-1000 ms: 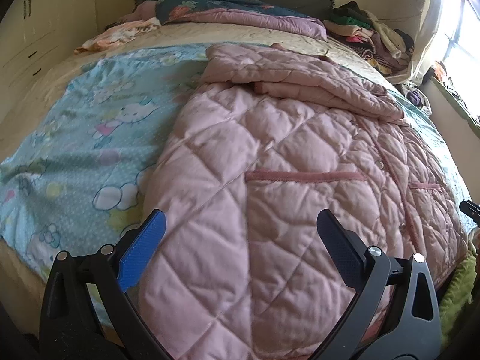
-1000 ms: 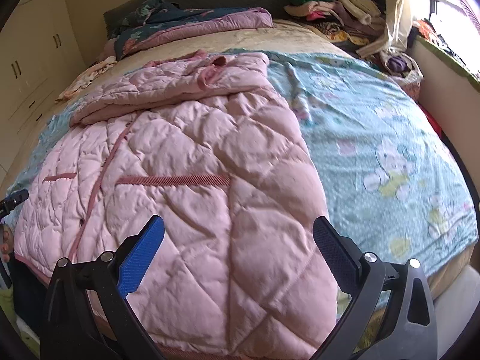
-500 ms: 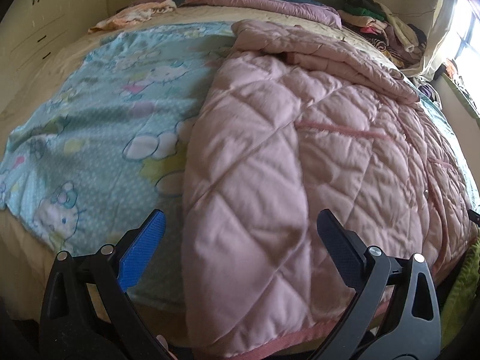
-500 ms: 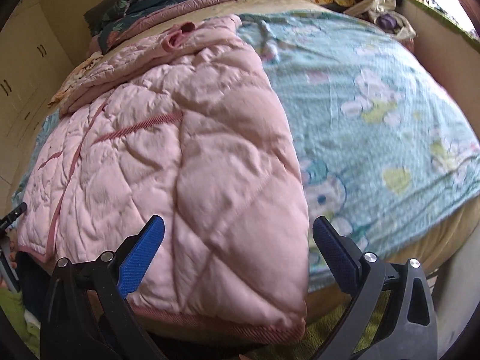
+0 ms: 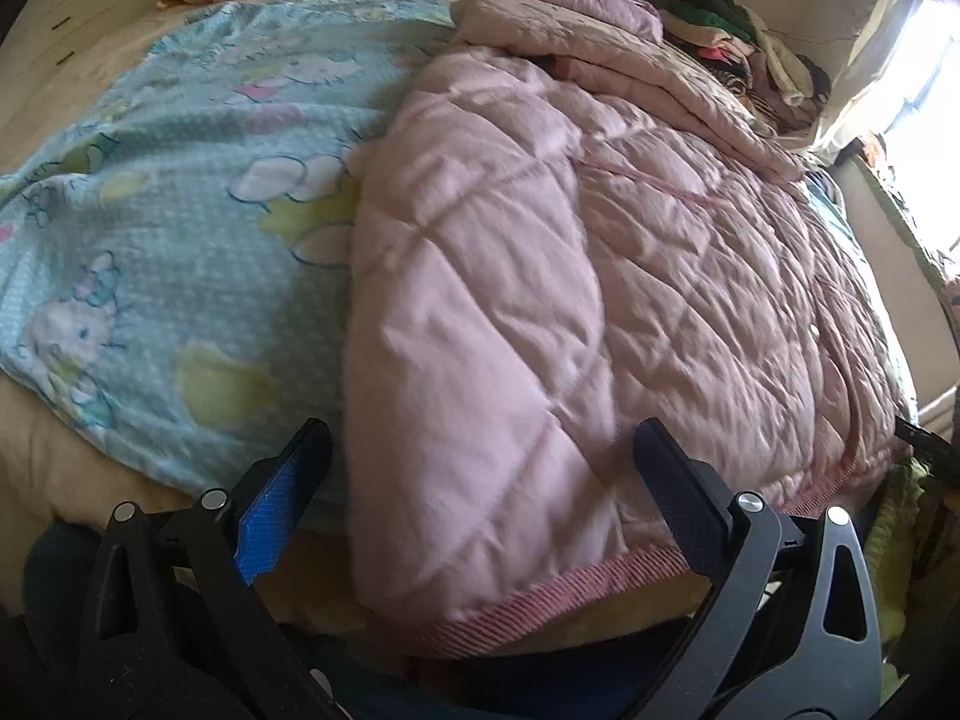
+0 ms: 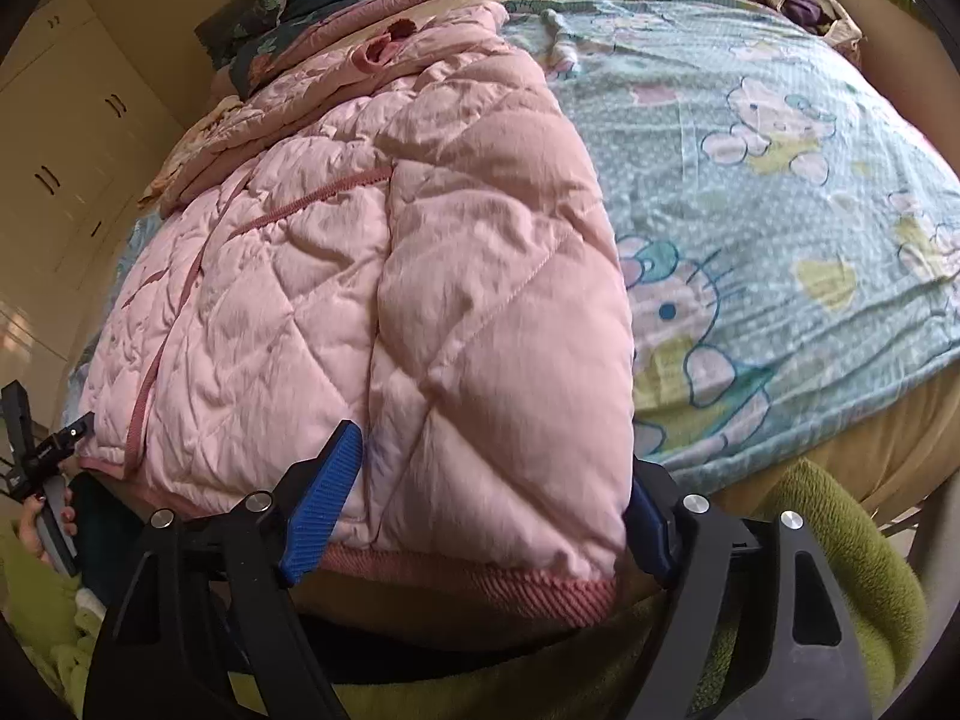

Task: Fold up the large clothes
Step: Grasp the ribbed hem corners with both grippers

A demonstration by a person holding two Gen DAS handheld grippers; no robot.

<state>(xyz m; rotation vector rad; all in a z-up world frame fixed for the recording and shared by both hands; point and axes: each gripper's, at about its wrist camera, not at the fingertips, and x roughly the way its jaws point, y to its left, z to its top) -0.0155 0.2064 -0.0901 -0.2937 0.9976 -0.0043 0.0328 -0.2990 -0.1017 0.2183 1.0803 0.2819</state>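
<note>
Your left gripper has its jaws spread wide with nothing between them, hanging just over the near hem of the pink quilted jacket. Your right gripper is just as wide open, its fingers straddling the jacket's other bottom corner without pinching it. The jacket lies flat, front up, on a blue cartoon-print sheet covering the bed, sleeves folded across its top. Piled clothes sit beyond, near the window.

Pink diamond-quilted jacket, teal sheet — cartoon-cat print
</note>
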